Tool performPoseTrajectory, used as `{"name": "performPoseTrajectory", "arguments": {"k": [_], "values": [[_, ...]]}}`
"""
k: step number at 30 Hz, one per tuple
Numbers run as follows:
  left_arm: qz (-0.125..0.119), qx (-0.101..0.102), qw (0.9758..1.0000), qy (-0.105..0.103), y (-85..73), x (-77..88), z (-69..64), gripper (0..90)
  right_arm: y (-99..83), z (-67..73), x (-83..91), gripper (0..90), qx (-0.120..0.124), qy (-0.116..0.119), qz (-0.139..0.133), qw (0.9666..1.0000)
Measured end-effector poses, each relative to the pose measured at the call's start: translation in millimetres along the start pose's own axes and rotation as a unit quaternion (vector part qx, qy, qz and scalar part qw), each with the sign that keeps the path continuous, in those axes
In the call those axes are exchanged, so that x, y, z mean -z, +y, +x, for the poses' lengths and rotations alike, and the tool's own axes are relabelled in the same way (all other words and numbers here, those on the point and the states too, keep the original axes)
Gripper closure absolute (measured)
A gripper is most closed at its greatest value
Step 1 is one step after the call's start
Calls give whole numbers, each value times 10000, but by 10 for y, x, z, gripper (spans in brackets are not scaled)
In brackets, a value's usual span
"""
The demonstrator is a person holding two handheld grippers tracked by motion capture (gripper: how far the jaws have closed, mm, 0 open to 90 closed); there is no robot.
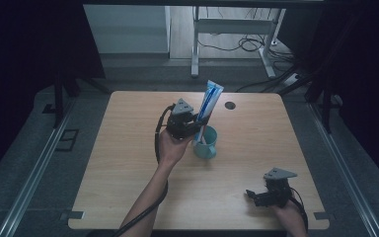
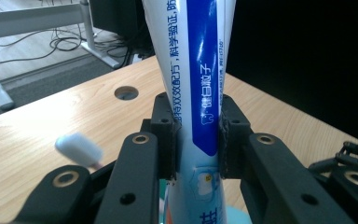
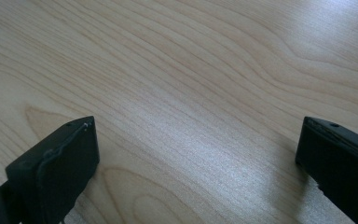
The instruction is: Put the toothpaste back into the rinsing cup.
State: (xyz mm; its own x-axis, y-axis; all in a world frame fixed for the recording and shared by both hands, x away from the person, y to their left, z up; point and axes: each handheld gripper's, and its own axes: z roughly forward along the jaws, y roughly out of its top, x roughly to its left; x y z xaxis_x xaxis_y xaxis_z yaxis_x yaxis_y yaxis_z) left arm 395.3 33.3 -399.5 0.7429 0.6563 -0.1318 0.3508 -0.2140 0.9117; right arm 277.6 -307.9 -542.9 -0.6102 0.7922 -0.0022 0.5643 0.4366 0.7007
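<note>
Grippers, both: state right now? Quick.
Left gripper: closed on the toothpaste tube, held over the teal cup.
Right gripper: open, holding nothing, over bare table.

Wooden table (image 1: 128, 173); cables (image 1: 237, 45) on floor beyond.

Wooden table (image 1: 128, 168) with teal cup (image 1: 206, 144)

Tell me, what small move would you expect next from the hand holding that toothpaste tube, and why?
Probably open the fingers and let go. The left gripper is shut on the toothpaste tube, whose lower end already seems to sit in the teal cup beside a toothbrush. The right gripper waits open over the bare table.
</note>
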Motion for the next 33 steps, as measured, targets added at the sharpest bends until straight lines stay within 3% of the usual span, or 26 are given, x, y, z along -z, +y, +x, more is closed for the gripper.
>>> {"name": "performPoseTrajectory", "arguments": {"k": [4,14,33], "values": [[-97,121,9999,-11,10,-72,26,729,0,0,-1,0,11,5,-4,10000],[-159,189,9996,124,-33,-207,72,730,0,1,0,0,25,15,-3,10000],[-114,37,9993,361,-177,-408,8,728,0,4,0,0,48,50,2,10000]]}}
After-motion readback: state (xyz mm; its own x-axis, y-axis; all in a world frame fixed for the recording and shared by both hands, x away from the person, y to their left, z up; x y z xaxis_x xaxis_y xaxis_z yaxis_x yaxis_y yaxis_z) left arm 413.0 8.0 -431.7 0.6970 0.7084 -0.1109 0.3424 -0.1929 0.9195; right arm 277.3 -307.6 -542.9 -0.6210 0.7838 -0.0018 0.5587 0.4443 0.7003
